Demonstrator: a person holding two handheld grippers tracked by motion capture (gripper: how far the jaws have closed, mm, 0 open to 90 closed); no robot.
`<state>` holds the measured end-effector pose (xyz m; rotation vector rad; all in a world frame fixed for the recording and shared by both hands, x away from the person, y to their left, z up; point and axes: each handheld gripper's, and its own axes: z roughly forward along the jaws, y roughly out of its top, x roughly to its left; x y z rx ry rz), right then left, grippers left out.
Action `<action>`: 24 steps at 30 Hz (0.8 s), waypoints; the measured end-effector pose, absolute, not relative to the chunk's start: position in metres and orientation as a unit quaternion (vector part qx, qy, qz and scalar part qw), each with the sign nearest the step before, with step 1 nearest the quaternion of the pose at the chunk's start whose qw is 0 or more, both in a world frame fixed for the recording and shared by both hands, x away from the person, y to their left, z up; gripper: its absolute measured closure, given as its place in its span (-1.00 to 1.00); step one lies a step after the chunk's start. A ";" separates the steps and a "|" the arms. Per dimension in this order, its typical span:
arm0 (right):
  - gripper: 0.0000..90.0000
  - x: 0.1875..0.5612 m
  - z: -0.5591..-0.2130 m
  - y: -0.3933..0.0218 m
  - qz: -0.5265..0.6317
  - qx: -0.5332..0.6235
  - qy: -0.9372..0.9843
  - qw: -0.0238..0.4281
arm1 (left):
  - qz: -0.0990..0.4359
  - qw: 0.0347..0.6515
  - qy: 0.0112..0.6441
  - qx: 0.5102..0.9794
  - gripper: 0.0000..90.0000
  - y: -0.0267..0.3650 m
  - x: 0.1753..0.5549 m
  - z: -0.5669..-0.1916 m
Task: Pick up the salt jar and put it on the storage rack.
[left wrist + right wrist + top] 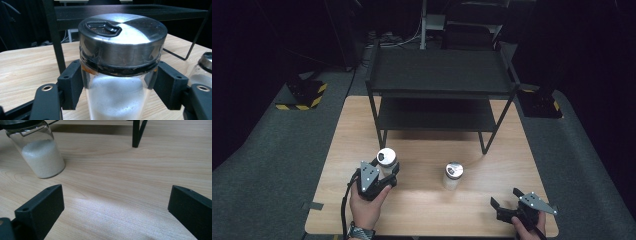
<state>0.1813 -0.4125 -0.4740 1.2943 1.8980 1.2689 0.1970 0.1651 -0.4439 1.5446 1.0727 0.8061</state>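
Clamped just under its steel lid, a glass shaker [121,62] of white grains sits between the jaws of the left gripper [384,175], near the table's [432,210] left front, before the black two-tier rack [439,75]. The right gripper [507,200] rests wide open and empty at the table's right front. A second shaker [453,176] stands between them. Done well, the lift stays level and slow — lid upright, clear of the rack's front leg [56,40] — the likely goal a shelf.
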 end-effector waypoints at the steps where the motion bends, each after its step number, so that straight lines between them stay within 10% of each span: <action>1: -1.00 0.181 -0.474 -0.413 0.468 0.477 0.699 0.256 | 0.335 0.523 0.447 0.644 -0.30 0.164 0.197 -0.444; 24: -1.00 0.181 -0.475 -0.414 0.471 0.477 0.697 0.254 | 0.349 0.545 0.439 0.624 -0.30 0.136 0.190 -0.393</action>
